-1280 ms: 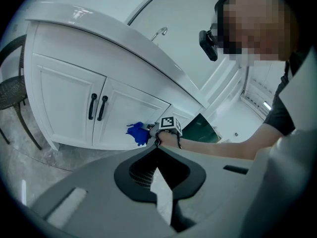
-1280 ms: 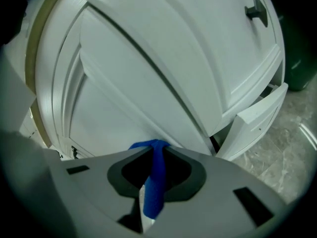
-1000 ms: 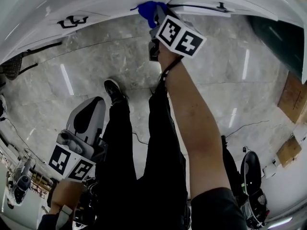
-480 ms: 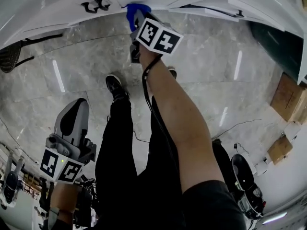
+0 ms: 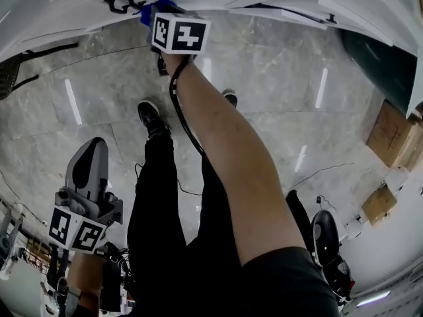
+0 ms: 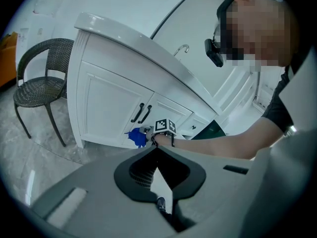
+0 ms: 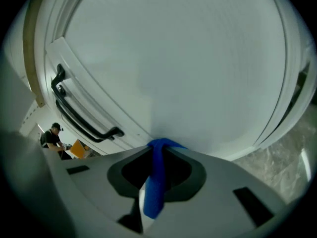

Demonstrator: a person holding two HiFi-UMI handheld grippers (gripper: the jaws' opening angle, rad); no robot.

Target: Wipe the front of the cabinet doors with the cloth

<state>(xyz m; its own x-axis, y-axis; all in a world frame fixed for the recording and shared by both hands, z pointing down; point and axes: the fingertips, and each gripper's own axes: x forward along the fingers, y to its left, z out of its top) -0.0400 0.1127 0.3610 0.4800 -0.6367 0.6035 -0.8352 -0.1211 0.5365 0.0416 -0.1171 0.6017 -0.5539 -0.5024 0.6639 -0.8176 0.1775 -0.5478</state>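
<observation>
R gripper (image 7: 156, 150) is clamped on the blue cloth (image 7: 152, 182), w/ the cloth's tip pressed to a white cabinet door (image 7: 188, 73). The door's panel edge and paired black handles (image 7: 74, 115) sit just left of the contact spot. Below the doors, grey marble floor (image 5: 277, 78) lies open. A wicker chair (image 6: 37, 88) stands beside the cabinet's left end, and cardboard boxes (image 5: 390, 134) sit far right. Cabinet doors are closed, so contents can't be seen. L gripper (image 6: 156, 150) has its jaws together w/ nothing btwn them. It's held low by the person's leg, well apart from the cabinet.
</observation>
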